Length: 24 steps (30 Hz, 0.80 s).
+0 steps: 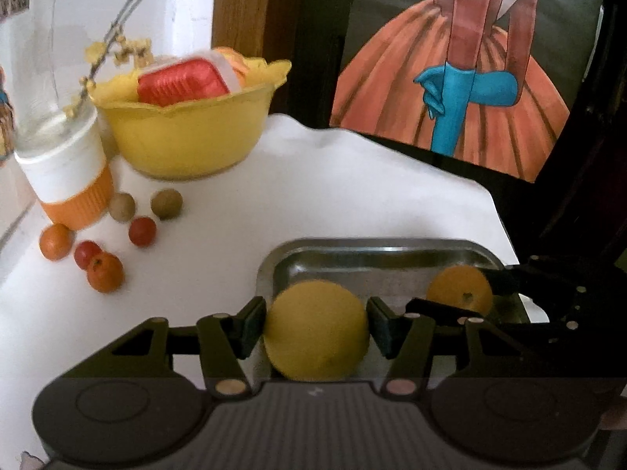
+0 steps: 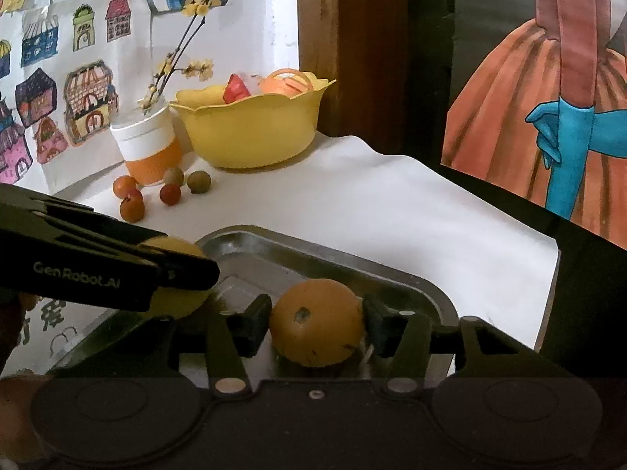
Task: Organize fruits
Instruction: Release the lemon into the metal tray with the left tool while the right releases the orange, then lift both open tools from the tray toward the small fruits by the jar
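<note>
Two large fruits: the left tongs [image 1: 316, 327] clamp a yellow lemon [image 1: 316, 329] over the steel tray [image 1: 376, 250], lower centre; the right tongs [image 2: 316, 323] clamp an orange [image 2: 316, 323] inside it. Six small fruits [image 1: 106, 231] lie at left on the white-covered bench [image 1: 333, 184], near one yellow bowl [image 1: 188, 141] and one cup [image 1: 66, 180]. Drawings cover the wall.

Lemon [image 1: 315, 331]: plain yellow, lower centre.
Orange [image 2: 316, 323]: orange, dark speckles.
Tray [image 1: 376, 248]: silver metal.
Bowl [image 2: 250, 133]: yellow.
Cup [image 2: 151, 149]: white over ribbed orange.
Bench [image 1: 313, 188]: white.
Tongs [image 1: 315, 331]: black.
</note>
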Tool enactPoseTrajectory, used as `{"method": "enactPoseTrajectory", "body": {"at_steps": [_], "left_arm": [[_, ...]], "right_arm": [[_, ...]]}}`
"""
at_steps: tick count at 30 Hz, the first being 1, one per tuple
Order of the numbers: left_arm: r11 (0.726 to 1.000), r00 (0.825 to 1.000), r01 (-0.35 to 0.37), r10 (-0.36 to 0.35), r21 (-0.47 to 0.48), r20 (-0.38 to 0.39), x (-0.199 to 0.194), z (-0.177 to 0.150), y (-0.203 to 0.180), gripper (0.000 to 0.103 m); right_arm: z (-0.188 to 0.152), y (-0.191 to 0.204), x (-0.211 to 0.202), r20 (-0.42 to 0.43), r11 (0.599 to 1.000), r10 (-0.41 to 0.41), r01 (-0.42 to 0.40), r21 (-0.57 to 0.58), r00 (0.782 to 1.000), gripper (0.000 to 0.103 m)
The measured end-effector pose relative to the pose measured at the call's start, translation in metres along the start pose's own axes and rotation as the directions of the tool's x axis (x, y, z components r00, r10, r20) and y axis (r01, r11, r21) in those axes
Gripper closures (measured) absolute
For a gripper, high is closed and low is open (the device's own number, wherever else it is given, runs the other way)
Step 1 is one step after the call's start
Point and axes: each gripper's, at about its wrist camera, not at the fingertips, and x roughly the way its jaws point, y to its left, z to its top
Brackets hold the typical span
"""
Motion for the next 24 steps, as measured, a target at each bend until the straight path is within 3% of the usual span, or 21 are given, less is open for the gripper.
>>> {"method": "enactPoseTrajectory", "body": {"at_steps": [9, 17, 24], "left_arm": [[1.000, 0.998, -0.018, 0.018, -0.010, 0.063, -0.024, 0.007, 0.000, 0.027], [0.998, 0.990, -0.051, 0.055, -0.033, 0.126, -0.055, 0.012, 0.002, 0.008], [0.995, 0.972, -0.095, 0.102, -0.042, 0.212, -0.103, 0.012, 0.000, 0.000]], "right_arm": [[0.005, 0.004, -0.022, 0.035, 1.000, -0.020, 0.020, -0.006, 0.999, 0.032], [0.014, 0.011, -0.057, 0.095, 0.999, -0.039, 0.039, 0.009, 0.995, 0.003], [0.028, 0.026, -0.104, 0.148, 0.999, -0.049, 0.048, 0.009, 0.988, 0.001]]}}
